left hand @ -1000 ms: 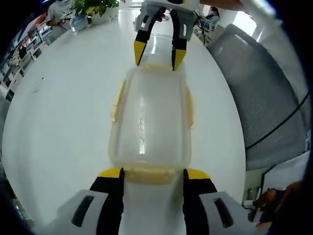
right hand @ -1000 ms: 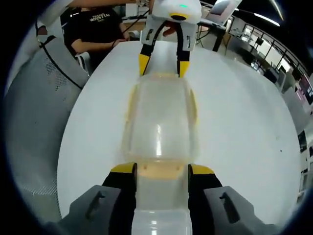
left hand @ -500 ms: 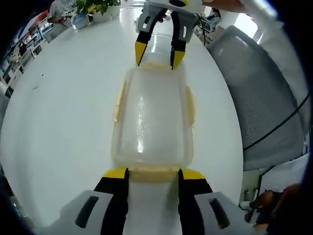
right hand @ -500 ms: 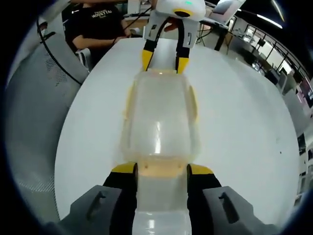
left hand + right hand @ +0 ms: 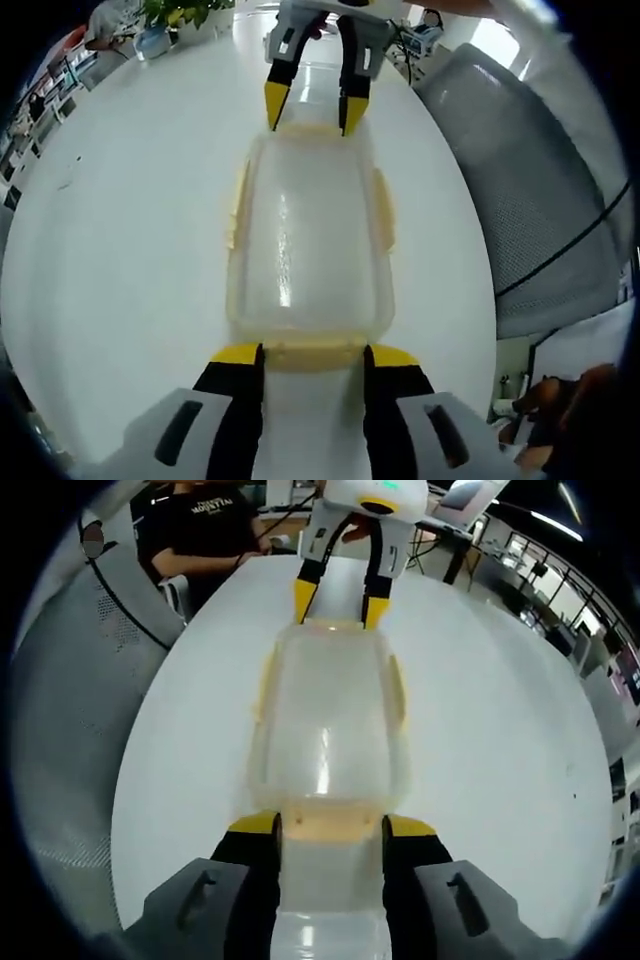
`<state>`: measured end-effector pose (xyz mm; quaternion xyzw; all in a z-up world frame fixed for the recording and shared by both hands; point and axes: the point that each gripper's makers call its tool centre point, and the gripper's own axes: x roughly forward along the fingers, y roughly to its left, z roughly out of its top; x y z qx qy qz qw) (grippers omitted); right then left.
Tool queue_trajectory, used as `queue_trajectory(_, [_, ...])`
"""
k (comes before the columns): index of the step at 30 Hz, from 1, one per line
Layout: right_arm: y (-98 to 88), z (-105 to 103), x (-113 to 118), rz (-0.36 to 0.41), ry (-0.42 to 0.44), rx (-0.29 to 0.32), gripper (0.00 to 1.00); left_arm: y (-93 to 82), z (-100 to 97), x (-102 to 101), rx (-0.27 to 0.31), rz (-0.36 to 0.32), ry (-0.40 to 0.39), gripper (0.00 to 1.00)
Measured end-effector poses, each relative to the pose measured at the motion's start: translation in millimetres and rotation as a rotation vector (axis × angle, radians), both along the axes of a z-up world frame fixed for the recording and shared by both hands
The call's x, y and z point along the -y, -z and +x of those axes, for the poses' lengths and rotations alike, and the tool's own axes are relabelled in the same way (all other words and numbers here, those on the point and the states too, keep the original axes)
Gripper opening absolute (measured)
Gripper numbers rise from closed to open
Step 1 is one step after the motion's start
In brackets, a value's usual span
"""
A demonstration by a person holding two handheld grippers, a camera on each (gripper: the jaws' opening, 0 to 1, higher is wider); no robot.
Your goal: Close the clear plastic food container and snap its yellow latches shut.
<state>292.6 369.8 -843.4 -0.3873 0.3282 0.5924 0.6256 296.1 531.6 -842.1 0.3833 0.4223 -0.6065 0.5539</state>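
Observation:
The clear plastic container (image 5: 305, 240) lies lengthwise on the white table, lid on, with pale yellow latches (image 5: 236, 205) along its long sides. My left gripper (image 5: 313, 350) is shut on the yellow latch at the container's near end (image 5: 312, 360). At the far end, my right gripper (image 5: 307, 115) has its yellow tips on either side of the opposite latch. In the right gripper view the container (image 5: 325, 720) runs away from my right gripper (image 5: 331, 825), which is shut on its own end latch (image 5: 330, 832). The left gripper (image 5: 340, 602) is at the far end.
The white round table (image 5: 110, 230) extends wide on both sides of the container. A grey mesh chair (image 5: 530, 180) stands close to the table edge, also in the right gripper view (image 5: 70, 710). A person in a black shirt (image 5: 205, 530) sits beyond. A potted plant (image 5: 185, 12) sits at the far edge.
My left gripper's jaws have drawn closer together onto the near end latch. The left gripper view has shifted slightly; the container and right gripper hold their places.

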Motion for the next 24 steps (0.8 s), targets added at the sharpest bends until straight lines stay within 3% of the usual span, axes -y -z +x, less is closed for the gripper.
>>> queue_trajectory(5, [0.1,0.0,0.4,0.002,0.011,-0.006,0.36,0.6,1.1,1.2,0.006,0.003,-0.034,0.35])
queue_trajectory(24, [2.6,-1.4,0.4,-0.016,0.017,-0.038,0.36,2.6,1.9,1.4,0.097,-0.011,0.011,0.36])
